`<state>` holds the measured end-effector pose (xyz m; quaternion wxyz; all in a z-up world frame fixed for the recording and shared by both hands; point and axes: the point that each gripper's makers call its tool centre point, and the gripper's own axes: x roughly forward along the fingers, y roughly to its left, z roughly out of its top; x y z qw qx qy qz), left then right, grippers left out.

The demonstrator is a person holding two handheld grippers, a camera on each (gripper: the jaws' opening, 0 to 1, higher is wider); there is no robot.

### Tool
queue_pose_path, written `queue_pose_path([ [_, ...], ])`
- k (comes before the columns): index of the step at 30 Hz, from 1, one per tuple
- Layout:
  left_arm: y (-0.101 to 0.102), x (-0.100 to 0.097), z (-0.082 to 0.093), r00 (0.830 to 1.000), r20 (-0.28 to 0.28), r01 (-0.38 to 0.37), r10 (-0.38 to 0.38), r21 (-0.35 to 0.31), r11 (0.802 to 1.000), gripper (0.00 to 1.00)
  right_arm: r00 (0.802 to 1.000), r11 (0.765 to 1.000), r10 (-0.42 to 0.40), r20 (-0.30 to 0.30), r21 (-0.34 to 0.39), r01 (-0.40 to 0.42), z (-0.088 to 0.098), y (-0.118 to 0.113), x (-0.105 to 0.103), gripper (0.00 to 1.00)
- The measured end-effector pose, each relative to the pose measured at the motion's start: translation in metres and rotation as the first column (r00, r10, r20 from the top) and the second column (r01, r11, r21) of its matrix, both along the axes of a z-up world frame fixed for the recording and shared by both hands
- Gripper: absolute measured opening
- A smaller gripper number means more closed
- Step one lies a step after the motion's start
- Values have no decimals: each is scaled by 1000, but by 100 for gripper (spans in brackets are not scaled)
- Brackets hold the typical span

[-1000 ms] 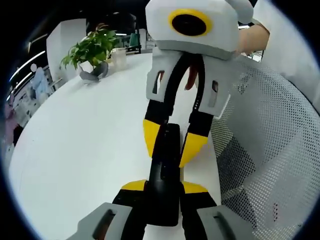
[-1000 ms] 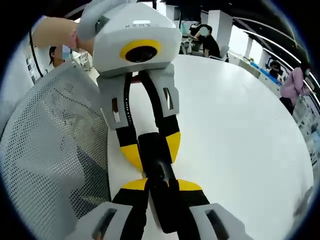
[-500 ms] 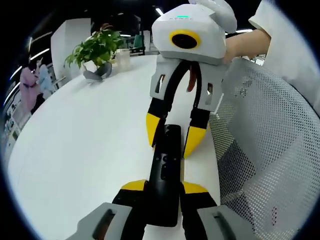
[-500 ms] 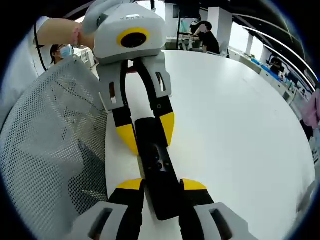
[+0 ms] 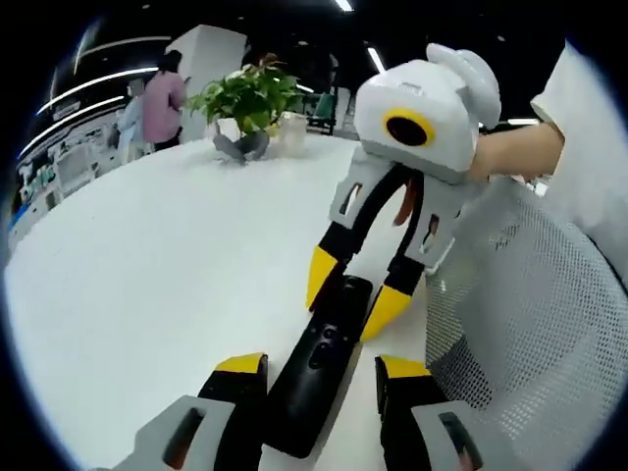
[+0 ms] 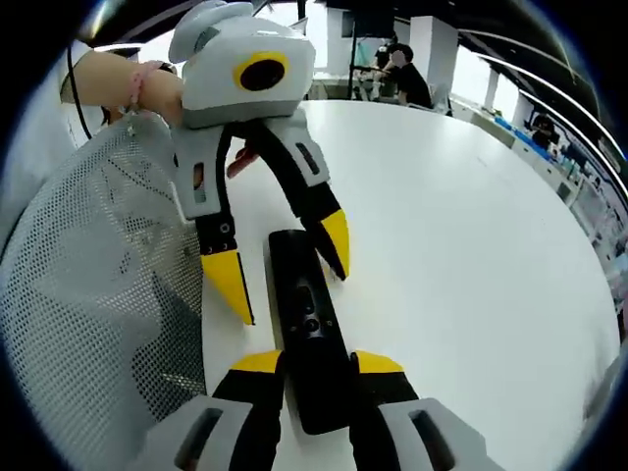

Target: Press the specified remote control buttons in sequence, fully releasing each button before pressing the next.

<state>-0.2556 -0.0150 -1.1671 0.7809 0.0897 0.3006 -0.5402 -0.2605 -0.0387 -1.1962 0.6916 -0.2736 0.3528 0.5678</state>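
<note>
The big white table (image 6: 471,226) held a long black remote (image 6: 306,334) near its edge, pointing straight from one gripper to the other. The right gripper (image 6: 307,365) squeezed its near end, while the left gripper (image 6: 285,265) was spread wide at the far end, probably not touching.

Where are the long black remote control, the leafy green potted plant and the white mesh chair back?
long black remote control (image 6: 306,339), right gripper view, on its button cluster.
leafy green potted plant (image 5: 247,98), left gripper view, on the leaves.
white mesh chair back (image 5: 535,314), left gripper view, on the perforated mesh.
</note>
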Motion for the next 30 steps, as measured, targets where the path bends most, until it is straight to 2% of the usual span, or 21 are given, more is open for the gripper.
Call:
queue_pose_path([
  [1, 0, 4, 8, 999, 0, -34, 34, -45, 998, 51, 1000, 1000, -6, -4, 5, 6, 0, 0, 0, 24],
  [3, 2, 12, 20, 996, 15, -81, 83, -93, 992, 58, 1000, 1000, -15, -9, 18, 15, 0, 0, 0, 24],
  [7, 14, 30, 45, 980, 105, -151, 166, -140, 979, 73, 999, 999, -36, -31, 36, 37, 1, 0, 0, 24],
  [10, 24, 41, 67, 956, 147, -219, 252, -212, 953, 86, 999, 999, -38, -32, 37, 39, 1, 0, 0, 25],
  [13, 31, 49, 91, 924, 176, -277, 339, -302, 912, 100, 999, 998, -40, -30, 38, 41, 1, 0, 0, 25],
  [17, 46, 47, 108, 893, 218, -314, 393, -322, 893, 100, 999, 998, -43, -33, 38, 44, 1, 0, 0, 25],
  [19, 53, 47, 118, 871, 229, -342, 435, -354, 871, 100, 999, 998, -42, -32, 35, 44, 1, 0, 0, 25],
  [22, 61, 42, 129, 853, 219, -367, 473, -393, 843, 100, 999, 999, -42, -31, 32, 43, 1, 0, 0, 25],
  [23, 66, 41, 135, 840, 212, -381, 499, -424, 822, 100, 999, 999, -42, -30, 30, 43, 0, 0, 0, 25],
  [28, 95, 38, 149, 758, 246, -451, 604, -471, 758, 100, 998, 998, -52, -44, 30, 54, 1, 1, -1, 28],
  [29, 110, 38, 148, 729, 265, -472, 631, -473, 744, 100, 997, 998, -59, -49, 28, 60, 1, 0, -1, 28],
  [30, 116, 37, 150, 710, 278, -484, 647, -474, 735, 100, 997, 998, -62, -49, 23, 63, 1, -1, 0, 29],
])
